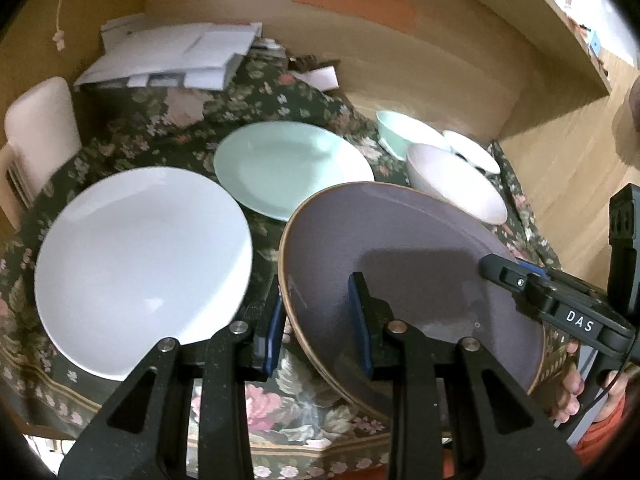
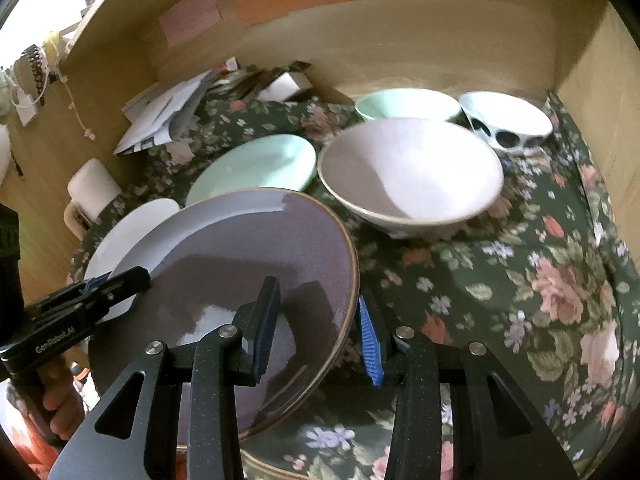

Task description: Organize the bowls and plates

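**Purple plate held at both edges over the flowered cloth**

Both tongs were clamped on the same purple plate, one at each side of its brown-edged rim. The left gripper had the plate's left rim pinched between its blue-padded fingers, one pad above the dish and one beneath. The right gripper bit the opposite rim the same way, with one pad lying on the plate's face and the other outside the edge. The plate sat tilted, raised off the floral tablecloth, its far edge higher than the edge near the tongs.

Just left of the left gripper lay a white plate, flat on the cloth and very near the purple one; whether they touched I could not tell. Beyond both grippers, farther back, rested a pale green plate. Ahead of the right gripper stood a wide pinkish-white bowl, upright, and behind it a pale green bowl beside a white bowl with dark spots, both close to the wooden back wall. A loose pile of white papers lay in the far left corner. Coloured paper strips were stuck on the back wall. A person's fingers wrapped the right gripper's handle, seen from the left camera.
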A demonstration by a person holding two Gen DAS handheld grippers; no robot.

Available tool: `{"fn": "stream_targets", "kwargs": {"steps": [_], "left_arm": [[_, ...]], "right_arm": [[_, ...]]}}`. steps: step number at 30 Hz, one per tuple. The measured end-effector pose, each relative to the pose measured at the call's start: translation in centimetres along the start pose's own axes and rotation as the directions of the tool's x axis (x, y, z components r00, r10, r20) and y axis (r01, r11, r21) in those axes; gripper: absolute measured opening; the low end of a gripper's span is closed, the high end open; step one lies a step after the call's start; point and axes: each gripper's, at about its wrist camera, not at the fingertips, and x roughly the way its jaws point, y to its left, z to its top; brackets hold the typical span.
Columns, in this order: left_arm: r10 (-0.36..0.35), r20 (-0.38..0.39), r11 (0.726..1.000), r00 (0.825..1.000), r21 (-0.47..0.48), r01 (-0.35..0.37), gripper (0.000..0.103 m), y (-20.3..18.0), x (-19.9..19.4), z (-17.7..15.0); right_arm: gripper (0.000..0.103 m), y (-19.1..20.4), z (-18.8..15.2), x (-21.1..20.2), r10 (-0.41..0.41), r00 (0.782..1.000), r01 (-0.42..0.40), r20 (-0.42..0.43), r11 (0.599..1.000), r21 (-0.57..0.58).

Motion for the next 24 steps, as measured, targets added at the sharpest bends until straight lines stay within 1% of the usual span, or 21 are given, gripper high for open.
{"fn": "stream_targets", "kwargs": {"steps": [6, 14, 21, 24], "left_arm": [[0.004, -0.034, 1.0, 0.999, 0.027, -0.003, 0.03, -1.1, 1.3, -0.7], [0.004, -0.072, 0.999, 0.997, 0.041, -0.001, 0.03, -1.8, 3.3, -0.8], [0.007, -0.101, 1.0, 0.995, 0.03, -0.004, 0.03, -1.7, 4.5, -0.9], [0.007, -0.1, 1.0, 0.995, 0.03, -0.004, 0.031, -1.8, 4.6, -0.9]], "right_arm": [[0.034, -1.5, -1.0, 0.7, -0.011, 0.999, 0.013, -0.032, 0.999, 0.039], [0.034, -2.9, -1.6, 1.6, -0.017, 0.998, 0.021, -0.06, 0.998, 0.056], [0.034, -3.4, -1.5, 2.3, -0.019, 0.997, 0.023, -0.078, 0.998, 0.059], [0.034, -3.4, -1.4, 2.5, -0.026, 0.997, 0.03, -0.077, 0.998, 0.048]]}}
